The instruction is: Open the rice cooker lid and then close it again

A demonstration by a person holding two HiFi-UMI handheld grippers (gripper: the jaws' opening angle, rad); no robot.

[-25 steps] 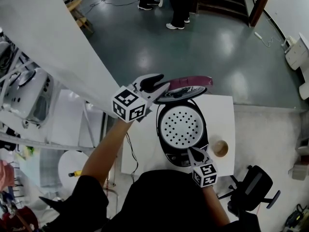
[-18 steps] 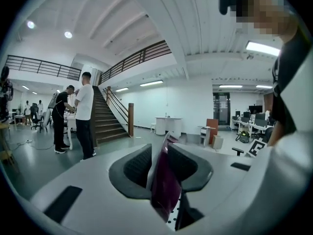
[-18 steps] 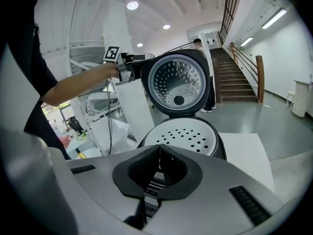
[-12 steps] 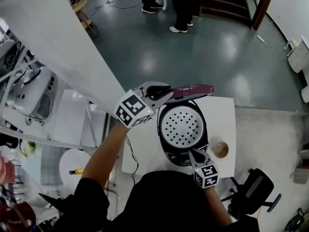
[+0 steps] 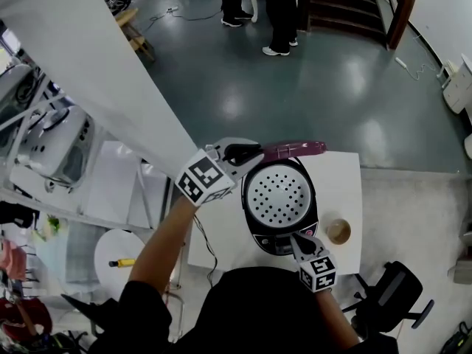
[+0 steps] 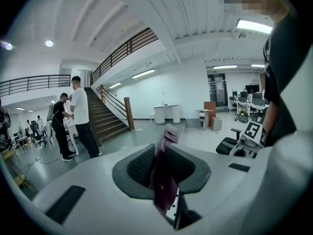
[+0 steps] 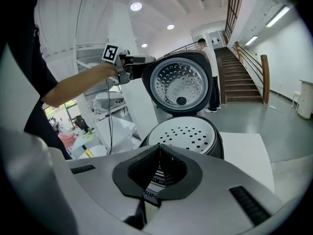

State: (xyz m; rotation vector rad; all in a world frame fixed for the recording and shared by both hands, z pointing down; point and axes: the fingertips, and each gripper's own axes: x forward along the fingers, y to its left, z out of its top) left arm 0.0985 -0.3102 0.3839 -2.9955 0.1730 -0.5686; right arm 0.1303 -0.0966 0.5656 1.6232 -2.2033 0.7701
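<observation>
The right gripper (image 7: 157,151) is sitting with its jaws pressed together, gripping nothing; the open rice cooker (image 7: 183,131) is standing just beyond their tips on the white surface (image 7: 247,148); farther off, the left gripper (image 6: 160,163) is pinching the maroon edge of the raised lid (image 6: 165,182), with only a thin strip lying between its jaws; that shallow hold is looking likely to slip as the lid swings down, letting it slam; the right jaws, waiting near the front rim, are risking getting caught beneath it.
</observation>
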